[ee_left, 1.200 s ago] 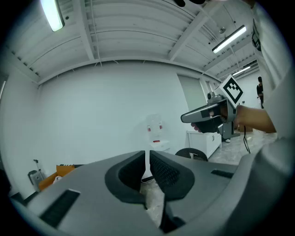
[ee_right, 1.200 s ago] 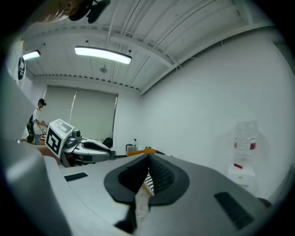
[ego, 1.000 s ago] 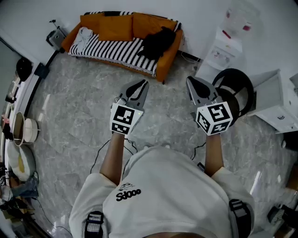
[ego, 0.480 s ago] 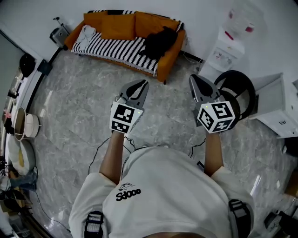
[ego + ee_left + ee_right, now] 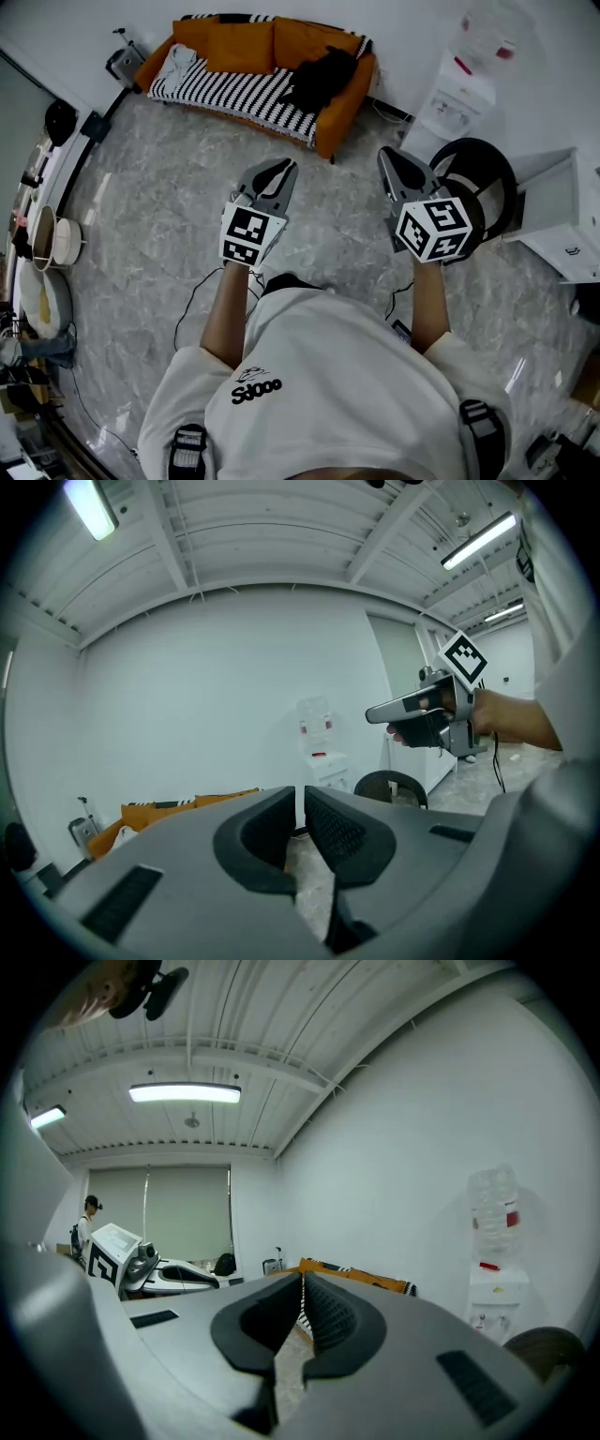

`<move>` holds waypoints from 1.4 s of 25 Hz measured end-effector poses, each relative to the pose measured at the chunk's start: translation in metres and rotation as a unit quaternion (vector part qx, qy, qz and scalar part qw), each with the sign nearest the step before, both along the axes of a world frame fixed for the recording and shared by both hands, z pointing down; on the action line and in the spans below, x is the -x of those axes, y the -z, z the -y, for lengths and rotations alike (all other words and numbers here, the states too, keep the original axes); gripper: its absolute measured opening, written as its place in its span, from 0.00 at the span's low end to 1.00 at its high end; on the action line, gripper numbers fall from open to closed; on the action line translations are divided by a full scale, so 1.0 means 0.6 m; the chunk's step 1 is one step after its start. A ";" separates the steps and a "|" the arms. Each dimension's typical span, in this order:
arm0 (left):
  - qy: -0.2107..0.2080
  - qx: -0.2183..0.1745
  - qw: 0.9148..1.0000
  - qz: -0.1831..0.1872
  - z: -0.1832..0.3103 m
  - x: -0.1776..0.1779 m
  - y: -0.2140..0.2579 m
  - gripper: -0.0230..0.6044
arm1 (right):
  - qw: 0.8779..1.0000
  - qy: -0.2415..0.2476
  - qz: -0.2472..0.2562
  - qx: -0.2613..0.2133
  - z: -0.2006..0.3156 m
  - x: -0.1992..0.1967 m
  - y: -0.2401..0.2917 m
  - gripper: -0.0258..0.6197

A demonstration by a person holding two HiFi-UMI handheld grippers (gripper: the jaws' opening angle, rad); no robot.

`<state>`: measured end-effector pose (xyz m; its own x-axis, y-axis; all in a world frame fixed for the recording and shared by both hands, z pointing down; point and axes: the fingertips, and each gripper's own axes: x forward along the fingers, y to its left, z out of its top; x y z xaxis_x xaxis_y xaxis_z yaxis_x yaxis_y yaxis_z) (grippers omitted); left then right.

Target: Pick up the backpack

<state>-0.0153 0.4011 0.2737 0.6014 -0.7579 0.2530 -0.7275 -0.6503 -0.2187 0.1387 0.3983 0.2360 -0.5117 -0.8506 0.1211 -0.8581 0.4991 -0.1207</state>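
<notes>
Seen from above, a person in a white T-shirt (image 5: 347,384) stands on a grey marble floor (image 5: 159,216), holding a gripper in each outstretched hand. The left gripper (image 5: 281,169) and the right gripper (image 5: 389,157) point forward side by side, well apart from each other. Both have their jaws closed, with nothing between them. Ahead, against the white wall, stands an orange sofa (image 5: 339,122) covered by a black-and-white striped blanket (image 5: 234,94). The black backpack (image 5: 322,80) lies slumped on the sofa's seat near its right end, well beyond both grippers and untouched. A white water dispenser (image 5: 467,80) stands to the right of the sofa.
</notes>
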 end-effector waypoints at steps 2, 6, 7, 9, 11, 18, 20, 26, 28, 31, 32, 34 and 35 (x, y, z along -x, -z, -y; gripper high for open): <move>0.003 0.002 1.000 0.001 0.003 -0.004 -0.005 0.11 | 1.000 0.004 0.002 0.002 0.005 -0.004 -0.006 0.09; 0.010 0.003 1.000 0.001 0.021 0.002 -0.011 0.11 | 1.000 0.018 -0.003 0.006 0.023 0.009 -0.014 0.09; 0.010 0.003 1.000 0.001 0.028 0.005 -0.013 0.11 | 1.000 0.021 -0.007 0.007 0.028 0.013 -0.016 0.09; 0.011 0.005 1.000 -0.002 0.045 0.011 -0.018 0.11 | 1.000 0.024 -0.016 0.010 0.041 0.022 -0.021 0.09; 0.013 0.007 1.000 -0.007 0.070 0.017 -0.024 0.11 | 0.999 0.024 -0.024 0.012 0.060 0.027 -0.026 0.09; -0.001 0.006 1.000 -0.024 0.208 0.026 -0.043 0.11 | 0.999 0.006 -0.042 0.017 0.186 0.037 -0.044 0.09; -0.006 0.004 1.000 -0.029 0.261 0.033 -0.043 0.11 | 0.999 0.001 -0.047 0.018 0.233 0.045 -0.045 0.09; -0.018 0.004 0.999 -0.038 0.421 0.069 -0.027 0.11 | 0.998 -0.035 -0.047 0.019 0.382 0.067 -0.029 0.09; -0.024 -0.003 0.999 -0.038 0.472 0.077 -0.017 0.11 | 0.998 -0.047 -0.044 0.020 0.430 0.069 -0.025 0.09; -0.031 -0.006 0.999 -0.038 0.539 0.092 -0.011 0.11 | 0.997 -0.058 -0.043 0.023 0.494 0.081 -0.023 0.09; -0.033 -0.005 0.999 -0.038 0.560 0.099 -0.011 0.11 | 0.997 -0.060 -0.044 0.024 0.514 0.087 -0.023 0.09; -0.034 -0.001 0.999 -0.038 0.600 0.112 -0.012 0.11 | 0.997 -0.062 -0.047 0.027 0.551 0.099 -0.024 0.09; -0.036 0.001 0.999 -0.038 0.620 0.118 -0.013 0.11 | 0.996 -0.064 -0.048 0.028 0.569 0.105 -0.025 0.09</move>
<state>-0.0858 0.0292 0.2813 0.6714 -0.7122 0.2049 -0.6940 -0.7013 -0.1633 0.0759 0.0567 0.2508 -0.3826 -0.8987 0.2143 -0.9235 0.3790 -0.0592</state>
